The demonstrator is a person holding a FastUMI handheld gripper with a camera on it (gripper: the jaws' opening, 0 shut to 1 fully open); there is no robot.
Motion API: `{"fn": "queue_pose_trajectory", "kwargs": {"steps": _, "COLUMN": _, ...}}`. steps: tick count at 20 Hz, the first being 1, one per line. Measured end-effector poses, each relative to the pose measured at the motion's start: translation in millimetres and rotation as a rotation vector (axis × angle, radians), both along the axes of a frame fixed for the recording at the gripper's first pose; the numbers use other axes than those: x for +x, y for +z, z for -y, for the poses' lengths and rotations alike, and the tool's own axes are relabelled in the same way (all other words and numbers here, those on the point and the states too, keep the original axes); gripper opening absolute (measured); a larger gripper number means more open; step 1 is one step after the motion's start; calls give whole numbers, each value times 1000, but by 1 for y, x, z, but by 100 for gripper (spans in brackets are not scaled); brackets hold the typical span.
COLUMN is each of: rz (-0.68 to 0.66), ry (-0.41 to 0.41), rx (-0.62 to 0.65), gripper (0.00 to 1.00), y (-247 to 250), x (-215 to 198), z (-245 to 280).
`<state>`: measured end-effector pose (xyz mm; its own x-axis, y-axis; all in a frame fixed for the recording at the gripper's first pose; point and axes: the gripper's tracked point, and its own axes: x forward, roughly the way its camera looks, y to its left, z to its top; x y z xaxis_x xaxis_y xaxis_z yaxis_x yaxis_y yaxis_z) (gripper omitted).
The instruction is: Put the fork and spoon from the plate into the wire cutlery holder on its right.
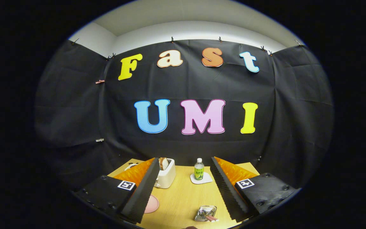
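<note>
while the gripper hangs above the near part of the table, its fingers stand wide apart with nothing between them. the table is light wood, and black cloth closes in its far edge and both sides. a white toaster stands near the far left corner, just beside the left finger, with a slice of bread upright in its slot. some small white thing peeps out past that finger at the far left corner; i cannot tell what it is. toward the far edge, between the fingers and beyond them, a small bottle with a white cap and green label stands upright on a white coaster. the pink plate lies at the near edge, mostly hidden behind the left finger, so what lies on it cannot be seen. the wire holder sits to its right near that same edge, just beside the right finger, with a reddish handle poking out of it.
</note>
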<state>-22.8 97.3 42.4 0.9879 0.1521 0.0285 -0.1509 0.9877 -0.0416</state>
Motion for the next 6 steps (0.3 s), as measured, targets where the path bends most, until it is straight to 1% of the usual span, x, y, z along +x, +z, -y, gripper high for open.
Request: {"fn": "queue_pose_trajectory", "kwargs": {"steps": 6, "rz": 14, "ry": -14, "rx": 28, "gripper": 99, "y": -4, "x": -4, "z": 4}}
